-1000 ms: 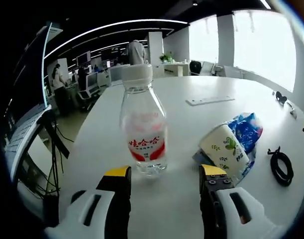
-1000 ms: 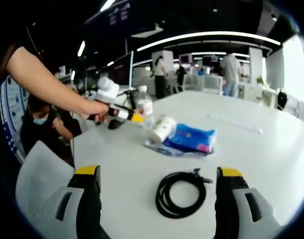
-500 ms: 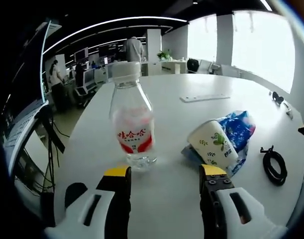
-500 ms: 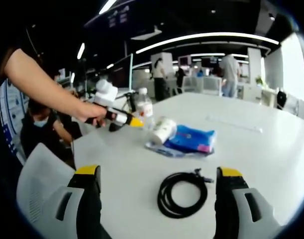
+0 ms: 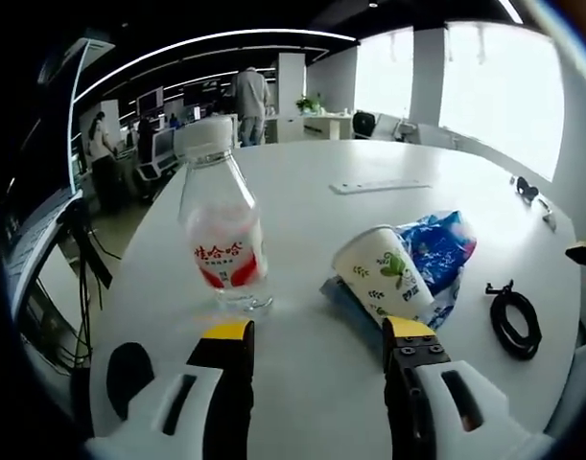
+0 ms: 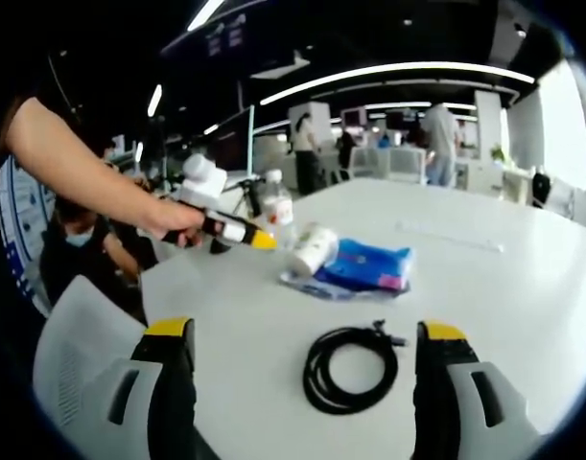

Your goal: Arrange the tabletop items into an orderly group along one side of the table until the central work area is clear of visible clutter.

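White table (image 5: pixel 302 201) spreads ahead of the left tool (image 5: pixel 316 337) in the left gripper view, whose yellow-tipped jaws stand wide apart with nothing between them. A clear plastic bottle (image 5: pixel 221 240) with a white cap and red label stands upright just beyond the left jaw. A paper cup (image 5: pixel 384 278) printed with green leaves lies tipped on its side just beyond the right jaw, resting against a blue packet (image 5: pixel 436 251). A coiled black cable (image 5: pixel 510 321) lies well off to the right. A flat white strip (image 5: pixel 379 185) lies far ahead.

In the right gripper view, the right tool (image 6: pixel 307 337) is likewise spread wide and holds nothing. The cable (image 6: pixel 350 369) lies on the table (image 6: pixel 484 287) between and just ahead of its jaws. Farther ahead sit the blue packet (image 6: pixel 369 265) and the cup (image 6: pixel 314 247) touching it, with the bottle (image 6: pixel 276 203) upright behind. The left tool (image 6: pixel 259 240), gripped by a hand (image 6: pixel 177 218), comes in from the left, near the bottle.
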Available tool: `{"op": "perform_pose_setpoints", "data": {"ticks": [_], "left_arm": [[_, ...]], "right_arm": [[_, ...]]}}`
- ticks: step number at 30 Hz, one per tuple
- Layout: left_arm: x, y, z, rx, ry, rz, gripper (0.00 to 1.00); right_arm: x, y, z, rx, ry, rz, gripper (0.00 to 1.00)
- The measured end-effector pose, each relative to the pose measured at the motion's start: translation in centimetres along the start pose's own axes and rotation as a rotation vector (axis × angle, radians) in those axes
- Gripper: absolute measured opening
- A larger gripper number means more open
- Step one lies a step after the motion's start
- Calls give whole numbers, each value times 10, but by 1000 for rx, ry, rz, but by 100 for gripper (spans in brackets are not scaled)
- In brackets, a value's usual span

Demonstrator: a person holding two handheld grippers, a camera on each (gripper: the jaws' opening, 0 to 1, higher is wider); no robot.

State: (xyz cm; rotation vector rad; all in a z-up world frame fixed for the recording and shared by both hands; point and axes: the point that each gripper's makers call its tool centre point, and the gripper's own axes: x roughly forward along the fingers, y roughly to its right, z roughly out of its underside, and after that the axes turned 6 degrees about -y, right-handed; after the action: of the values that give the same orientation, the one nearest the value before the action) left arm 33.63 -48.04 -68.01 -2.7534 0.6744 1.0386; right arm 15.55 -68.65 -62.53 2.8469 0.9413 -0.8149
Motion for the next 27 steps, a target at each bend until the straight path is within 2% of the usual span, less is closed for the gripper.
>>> {"op": "perform_pose_setpoints", "data": {"ticks": [10, 18, 21, 25, 27], "left_arm": [[11, 16, 4, 10, -25, 35, 51], [17, 26, 16, 74, -73, 65, 45], [18, 30, 21, 94, -95, 80, 40], [22, 38, 30, 121, -131, 112, 28], [24, 41, 34, 123, -142, 123, 26]], "right_arm": [[-5, 6, 5, 11, -8, 12, 93], [-7, 8, 11, 19, -21, 21, 92], [-7, 7, 13, 19, -26, 21, 92], [-6, 7, 16, 22, -33, 21, 92], [-6, 7, 17, 20, -40, 21, 92]]}}
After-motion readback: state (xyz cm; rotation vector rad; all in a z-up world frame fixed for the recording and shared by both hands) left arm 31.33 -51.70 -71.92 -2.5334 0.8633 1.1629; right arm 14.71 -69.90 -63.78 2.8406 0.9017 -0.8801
